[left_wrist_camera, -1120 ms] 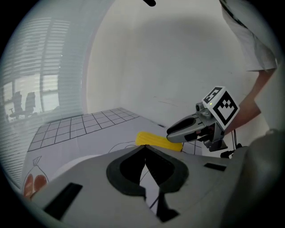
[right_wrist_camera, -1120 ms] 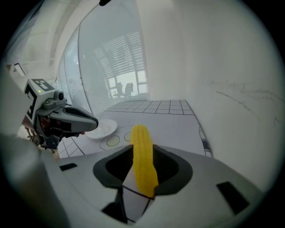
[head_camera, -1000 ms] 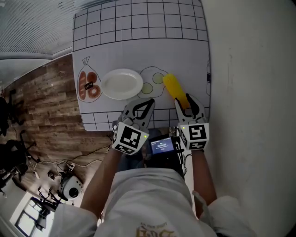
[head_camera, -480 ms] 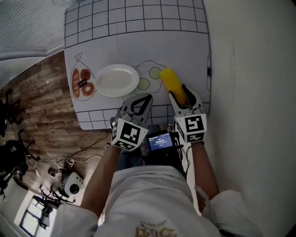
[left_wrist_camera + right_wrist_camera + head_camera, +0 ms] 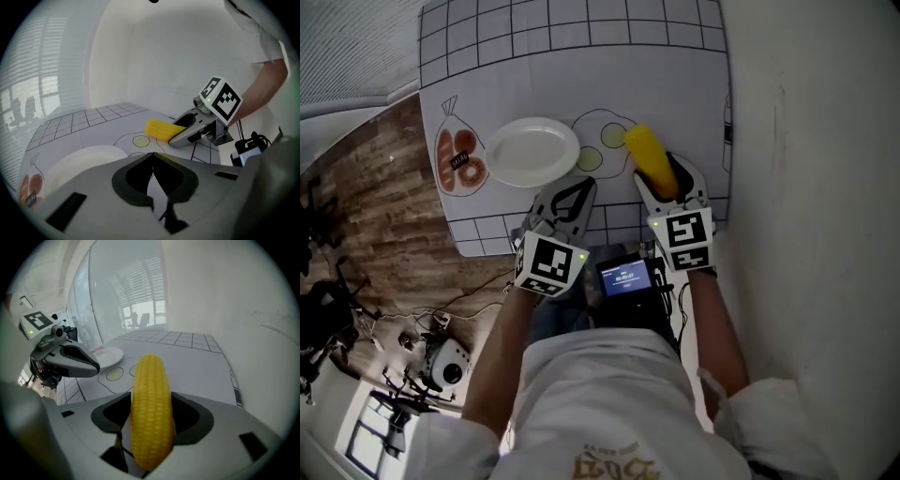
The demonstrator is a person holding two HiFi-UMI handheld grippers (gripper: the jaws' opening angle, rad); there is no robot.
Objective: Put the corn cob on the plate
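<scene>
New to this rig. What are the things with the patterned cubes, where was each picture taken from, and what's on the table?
A person holds hand-worked tongs in each hand; the patterned cubes are part of them. The top-down picture comes from a camera on the person's head; the other two cameras ride on the tongs, looking along their jaws. On the gridded sheet lie an empty white plate and a corn cob. The left tongs are shut and empty. The right tongs have just been opening, with the cob's near end between their jaws.
</scene>
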